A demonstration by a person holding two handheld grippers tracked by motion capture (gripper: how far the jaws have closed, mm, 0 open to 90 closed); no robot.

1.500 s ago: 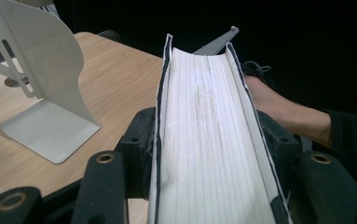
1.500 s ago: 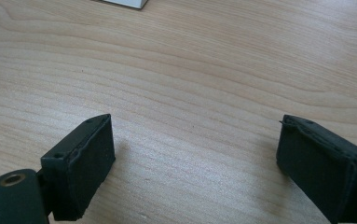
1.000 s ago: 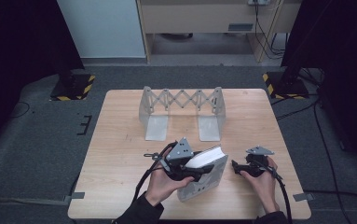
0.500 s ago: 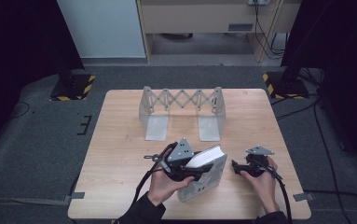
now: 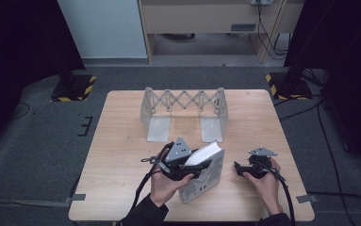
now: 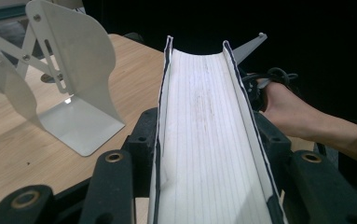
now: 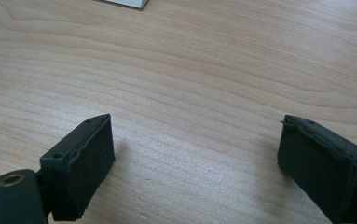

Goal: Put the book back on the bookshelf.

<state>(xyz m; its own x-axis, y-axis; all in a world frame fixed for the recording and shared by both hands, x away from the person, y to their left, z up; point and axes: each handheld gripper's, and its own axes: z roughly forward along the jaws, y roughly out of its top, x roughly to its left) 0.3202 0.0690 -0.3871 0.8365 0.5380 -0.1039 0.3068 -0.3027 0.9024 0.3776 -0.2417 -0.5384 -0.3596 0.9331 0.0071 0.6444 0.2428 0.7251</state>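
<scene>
A thick book [image 5: 201, 182] with a grey patterned cover stands tilted on the wooden table [image 5: 121, 155], its white page edge up. My left gripper [image 5: 196, 167] is shut on it, and its jaws have just been closing on the covers. In the left gripper view the book [image 6: 204, 130] runs up between the black fingers [image 6: 115, 182]. My right gripper [image 5: 238, 169] rests to the book's right, a little apart from it. In the right gripper view it [image 7: 195, 158] stands open over bare wood, with nothing between its pads [image 7: 85, 163].
A white metal expanding book rack [image 5: 183, 101] stands at the table's far middle, with two upright end plates and flat feet; one end plate [image 6: 69, 79] is close on the left in the left gripper view. Dark floor with cables surrounds the table.
</scene>
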